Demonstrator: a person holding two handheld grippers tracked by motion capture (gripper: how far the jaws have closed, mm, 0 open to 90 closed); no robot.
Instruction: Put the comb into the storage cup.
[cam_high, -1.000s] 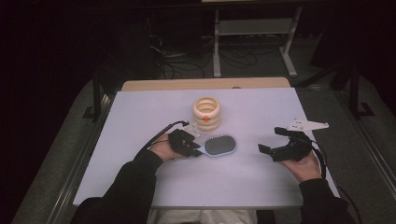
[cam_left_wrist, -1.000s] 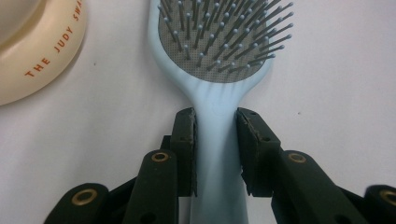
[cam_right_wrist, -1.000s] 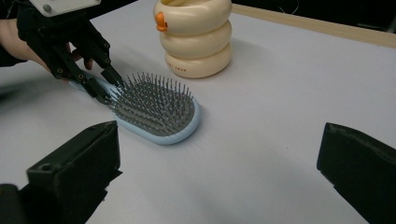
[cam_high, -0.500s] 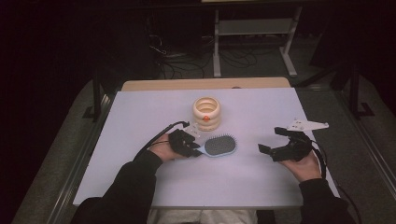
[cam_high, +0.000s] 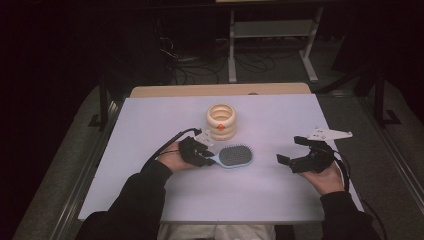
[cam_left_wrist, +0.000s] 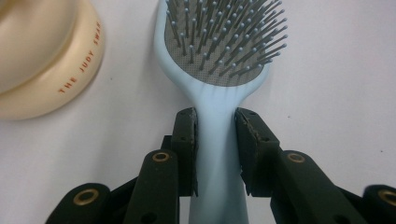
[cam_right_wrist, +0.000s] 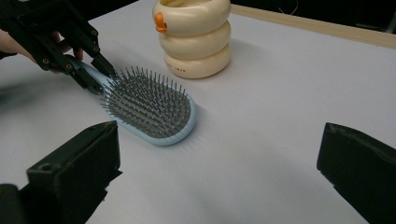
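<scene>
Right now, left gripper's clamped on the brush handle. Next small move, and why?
Probably a short straight lift. The left gripper is shut on the hairbrush at its handle, gripped squarely, and the brush lies flat, bristles up, on the table. The cream holder stands close, so rise before swinging. The right gripper is open, apart.

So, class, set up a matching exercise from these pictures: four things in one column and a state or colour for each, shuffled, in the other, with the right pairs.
Things:
1. brush
2. pot
3. left tongs
4. right tongs

States:
A. open, holding nothing
B. cream, ringed, upright
C. light blue, bristles up
D. shut on the handle

Pairs: 1-C, 2-B, 3-D, 4-A
</scene>
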